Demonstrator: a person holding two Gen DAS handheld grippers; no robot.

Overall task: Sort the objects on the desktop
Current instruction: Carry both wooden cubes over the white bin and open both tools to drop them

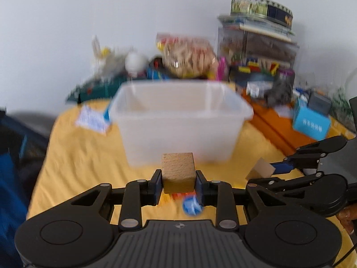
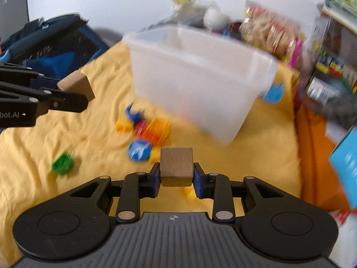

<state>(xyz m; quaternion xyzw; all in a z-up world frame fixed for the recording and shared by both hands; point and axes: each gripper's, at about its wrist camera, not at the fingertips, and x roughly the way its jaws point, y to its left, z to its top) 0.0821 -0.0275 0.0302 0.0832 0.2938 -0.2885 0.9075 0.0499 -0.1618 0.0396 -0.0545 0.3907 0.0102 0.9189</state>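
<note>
Wooden cubes are what you carry right now, one in each hand-held gripper, both on the near side of the clear plastic bin (image 1: 180,120). Your left hand-held gripper (image 1: 178,184) pinches a wooden cube (image 1: 177,172) between its blue pads, held up off the yellow cloth and just short of the bin's near wall. Your right hand-held gripper (image 2: 177,175) is likewise clamped on a second wooden cube (image 2: 176,165), also lifted, and nearer the bin's right-hand corner than its middle.

Below both cubes, between you and the bin, loose pieces lie on the cloth-covered surface (image 2: 44,134): a blue round disc (image 2: 140,149), a heap of orange, red and yellow bricks (image 2: 147,127), and off to the left of the bin a green brick (image 2: 63,164). These look unsorted as yet.

Judging from this, you are in the carry step, with the drop not yet made. Next you need to raise each cube above the bin's rim, bring it over the open mouth, and only then part the pads; keep the two hand-held grippers apart so they do not knock above the bin. Whether anything lies inside the bin is too blurred to tell. Behind the bin stand a bag of wooden pieces (image 1: 189,60) and stacked toy boxes (image 1: 258,51).
</note>
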